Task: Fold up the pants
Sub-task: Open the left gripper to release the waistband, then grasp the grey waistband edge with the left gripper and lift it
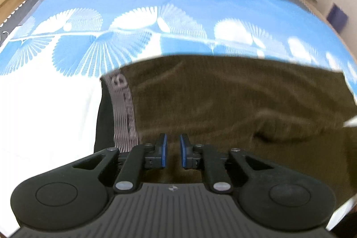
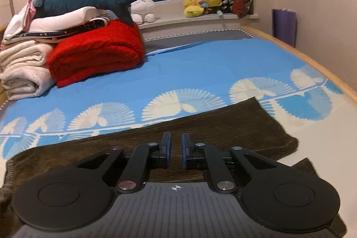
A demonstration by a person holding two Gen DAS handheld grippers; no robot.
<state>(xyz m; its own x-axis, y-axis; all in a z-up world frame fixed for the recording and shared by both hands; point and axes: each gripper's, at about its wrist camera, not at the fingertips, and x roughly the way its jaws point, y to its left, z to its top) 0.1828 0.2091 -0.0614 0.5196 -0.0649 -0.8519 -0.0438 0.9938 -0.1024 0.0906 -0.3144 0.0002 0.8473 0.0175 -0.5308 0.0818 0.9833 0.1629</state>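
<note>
Dark olive-brown corduroy pants (image 1: 223, 99) lie flat across a blue and white patterned bedsheet (image 1: 133, 3), their grey elastic waistband (image 1: 122, 108) at the left. My left gripper (image 1: 173, 144) is down at the near edge beside the waistband, jaws nearly together with brown cloth pinched in the narrow gap. In the right wrist view the pants (image 2: 223, 124) run toward the leg end at the right. My right gripper (image 2: 176, 144) sits on their near edge, jaws just as close and holding cloth.
A folded red blanket (image 2: 96, 55) and rolled white blankets (image 2: 22, 68) are stacked at the bed's far left, with a shark plush (image 2: 89, 0) on top. Plush toys (image 2: 200, 3) line the windowsill. A wooden bed rail (image 2: 312, 59) and a purple bag (image 2: 283, 26) are at the right.
</note>
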